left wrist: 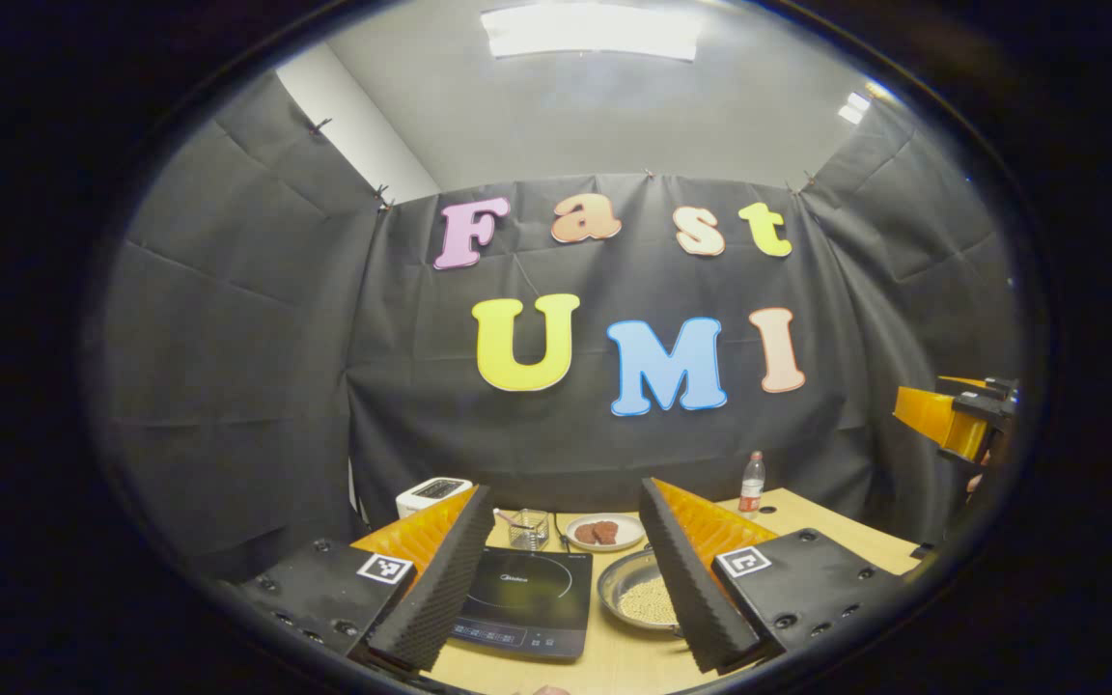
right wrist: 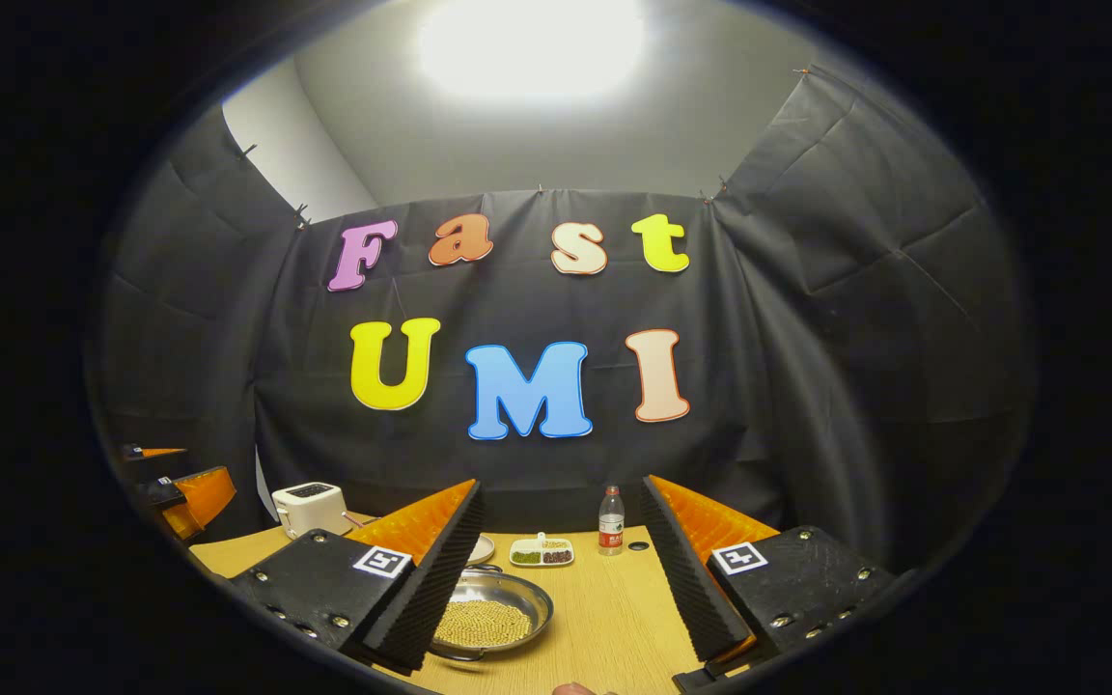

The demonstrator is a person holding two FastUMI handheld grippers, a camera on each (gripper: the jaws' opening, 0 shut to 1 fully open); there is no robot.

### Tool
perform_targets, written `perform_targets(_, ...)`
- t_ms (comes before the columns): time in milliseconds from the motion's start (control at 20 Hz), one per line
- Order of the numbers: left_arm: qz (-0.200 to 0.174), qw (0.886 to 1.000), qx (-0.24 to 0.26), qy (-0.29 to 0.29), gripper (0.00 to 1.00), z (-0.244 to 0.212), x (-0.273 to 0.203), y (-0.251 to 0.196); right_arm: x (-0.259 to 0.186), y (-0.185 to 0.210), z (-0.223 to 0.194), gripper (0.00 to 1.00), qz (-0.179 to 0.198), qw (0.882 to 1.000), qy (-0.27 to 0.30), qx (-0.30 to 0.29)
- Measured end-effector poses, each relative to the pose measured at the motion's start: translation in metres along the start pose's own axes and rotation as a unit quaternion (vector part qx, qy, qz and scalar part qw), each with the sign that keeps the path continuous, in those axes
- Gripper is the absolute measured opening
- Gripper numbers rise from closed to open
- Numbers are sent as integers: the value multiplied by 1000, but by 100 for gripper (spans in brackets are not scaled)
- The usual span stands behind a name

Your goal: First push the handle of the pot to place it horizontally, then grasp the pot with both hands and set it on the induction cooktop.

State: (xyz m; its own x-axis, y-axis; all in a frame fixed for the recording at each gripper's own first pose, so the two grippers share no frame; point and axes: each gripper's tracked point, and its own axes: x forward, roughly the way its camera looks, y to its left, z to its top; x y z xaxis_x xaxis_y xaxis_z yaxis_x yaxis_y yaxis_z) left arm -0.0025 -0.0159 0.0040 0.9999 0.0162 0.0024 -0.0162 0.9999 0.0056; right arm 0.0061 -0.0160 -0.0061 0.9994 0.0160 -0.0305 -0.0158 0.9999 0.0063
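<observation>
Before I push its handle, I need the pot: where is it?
In the left gripper view, the pot sits on the table, right of the induction cooktop, before the plate.

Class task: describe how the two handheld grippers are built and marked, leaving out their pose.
Each gripper, left and right, has two wedge-shaped fingers with ribbed inner pads, orange ridged backing, and black screwed plates each bearing a square black-and-white tag.

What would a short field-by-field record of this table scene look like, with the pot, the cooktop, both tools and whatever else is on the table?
pot: metal pot filled with pale beans, on the wooden table
cooktop: black induction cooktop, bare, left of the pot in the left gripper view
left tool: open, raised, holding nothing
right tool: open, raised, holding nothing
other items: toaster, bottle, plate of brown pieces, divided snack dish, small wire basket
</observation>
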Motion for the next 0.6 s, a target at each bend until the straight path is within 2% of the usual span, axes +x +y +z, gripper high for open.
perform_targets(550, 4, 1000, 3, -2, 100, 4, -1, -12, 4, -12, -5, 98, 4, 1000, 14, -1)
perform_targets(600, 6, 1000, 4, -1, 100, 3, 0, -12, 4, -14, -6, 92, 3, 1000, 14, 0)
